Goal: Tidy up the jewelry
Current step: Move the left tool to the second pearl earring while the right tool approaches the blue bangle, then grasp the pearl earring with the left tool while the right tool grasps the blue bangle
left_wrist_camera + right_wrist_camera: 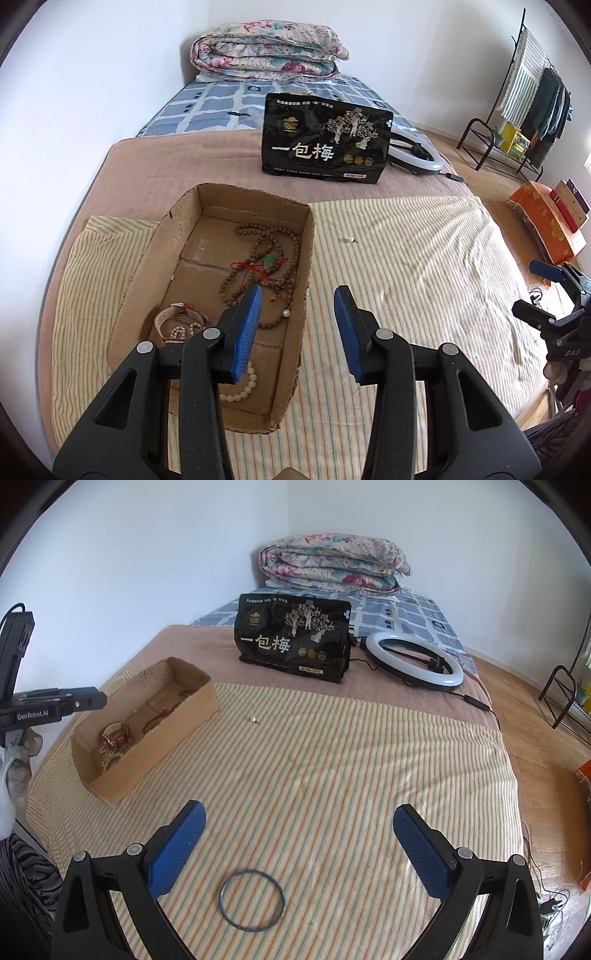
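Right wrist view shows the job well advanced but not finished. The cardboard box [147, 723] sits at the far left of the striped cloth [332, 775] on the bed, and it already holds most of the jewelry: brown bead strings, a pale bead bracelet and a pinkish strap piece. In the left wrist view these lie loosely heaped on the box floor, the long wooden bead necklace [266, 266] at the far end, the strap [177, 314] and the pale bracelet [243, 387] nearer.

Two pieces are left out on the cloth. A dark thin bangle [253, 901] lies flat, near and between the fingers of the right tool [299, 845], which is spread wide and holds nothing. A tiny pale item, perhaps an earring [255, 720], lies just right of the box; too small to tell more.

The left tool [299, 332] hangs over the right wall of the box, partly parted, nothing between its pads.

By my judgement, the bangle is the next pick, then the small item.
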